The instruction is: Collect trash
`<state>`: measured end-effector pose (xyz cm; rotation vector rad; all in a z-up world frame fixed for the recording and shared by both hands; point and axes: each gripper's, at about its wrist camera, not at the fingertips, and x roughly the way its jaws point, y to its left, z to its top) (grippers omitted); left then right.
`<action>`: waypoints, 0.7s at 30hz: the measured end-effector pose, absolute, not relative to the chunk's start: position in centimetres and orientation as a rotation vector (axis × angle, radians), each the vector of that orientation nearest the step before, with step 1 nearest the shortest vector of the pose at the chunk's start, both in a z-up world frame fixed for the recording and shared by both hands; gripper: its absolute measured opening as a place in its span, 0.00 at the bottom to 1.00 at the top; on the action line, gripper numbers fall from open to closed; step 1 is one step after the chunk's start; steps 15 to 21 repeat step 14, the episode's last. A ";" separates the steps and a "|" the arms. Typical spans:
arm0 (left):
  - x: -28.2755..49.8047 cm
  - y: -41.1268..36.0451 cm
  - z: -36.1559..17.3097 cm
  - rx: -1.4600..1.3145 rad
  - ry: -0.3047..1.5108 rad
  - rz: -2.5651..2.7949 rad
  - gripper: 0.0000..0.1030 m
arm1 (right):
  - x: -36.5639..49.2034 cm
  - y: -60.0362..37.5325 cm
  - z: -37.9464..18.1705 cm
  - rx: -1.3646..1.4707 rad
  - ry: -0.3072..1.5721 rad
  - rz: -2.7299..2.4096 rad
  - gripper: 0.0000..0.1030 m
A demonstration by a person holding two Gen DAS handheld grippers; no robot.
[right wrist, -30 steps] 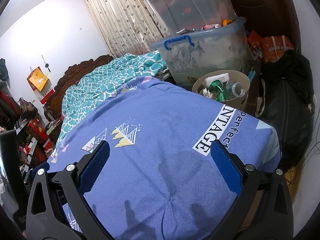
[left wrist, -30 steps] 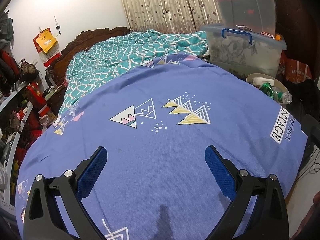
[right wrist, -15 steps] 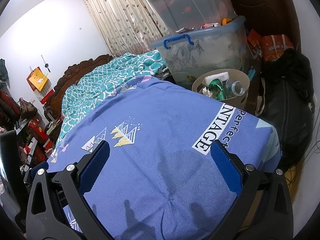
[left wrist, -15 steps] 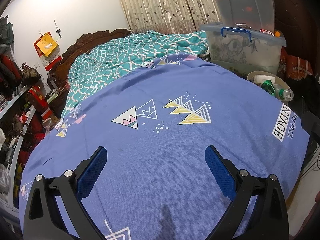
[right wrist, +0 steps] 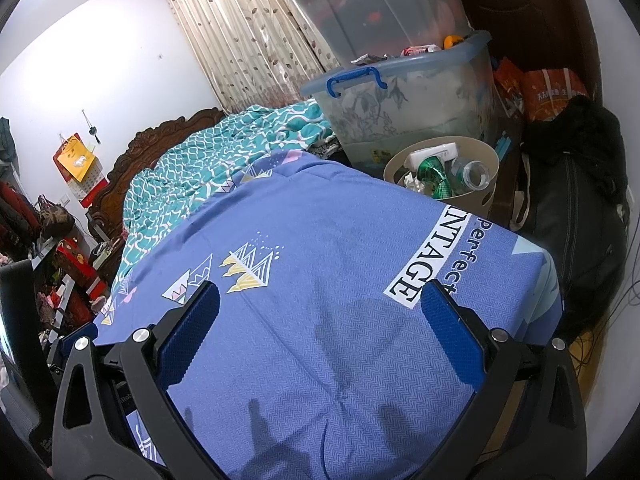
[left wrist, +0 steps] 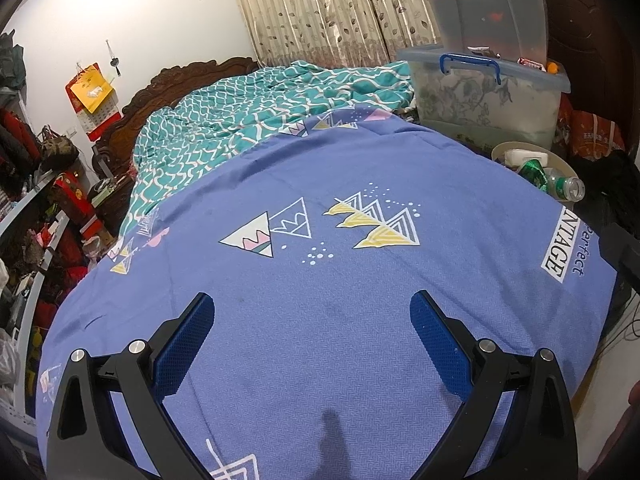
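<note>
The woven blue bedsheet [left wrist: 320, 320] is being seen slightly lower than before. Left gripper [left wrist: 312, 320] and right gripper [right wrist: 320, 312] are being held wide open, empty. Round beige trash bin [right wrist: 490, 196], upper right, is being filled with crumpled plastic bottles [right wrist: 434, 178].

Bed: one [left wrist: 320, 280], under a blue printed sheet [right wrist: 340, 320].
Teal blankets: one [left wrist: 260, 112], at the headboard end of the bed.
Storage tubs: two beside the bed, the clear one [right wrist: 380, 4] stacked on the blue-handled one [right wrist: 420, 96].
Trash bins: one, beige [right wrist: 490, 188], just beside the bed's far corner.
Bottles in the bin: two, one green [right wrist: 434, 176], one clear [right wrist: 472, 172].
White cartons in the bin: one [right wrist: 434, 154].
Tongs: two pairs, left [left wrist: 312, 320] and right [right wrist: 320, 312], each spread wide over the bed.
</note>
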<state>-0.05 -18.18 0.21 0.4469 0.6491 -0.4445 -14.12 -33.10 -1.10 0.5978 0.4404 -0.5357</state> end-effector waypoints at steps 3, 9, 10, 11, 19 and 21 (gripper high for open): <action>0.1 -18.2 0.0 0.435 0.671 -0.474 0.92 | -14.1 -33.2 -1.0 0.598 0.441 -0.535 0.97; -0.1 -18.1 0.2 0.420 0.677 -0.495 0.92 | -14.1 -33.2 -1.1 0.598 0.441 -0.534 0.97; 0.0 -18.1 0.2 0.417 0.679 -0.499 0.92 | -14.1 -33.2 -1.1 0.598 0.441 -0.534 0.97; 0.0 -18.1 0.2 0.414 0.681 -0.502 0.92 | -14.1 -33.2 -1.0 0.598 0.441 -0.535 0.97; 0.2 -18.0 0.2 0.403 0.692 -0.506 0.92 | -14.0 -33.3 -1.0 0.599 0.442 -0.534 0.97; 0.2 -18.0 0.2 0.403 0.692 -0.506 0.92 | -14.0 -33.3 -1.0 0.599 0.442 -0.534 0.97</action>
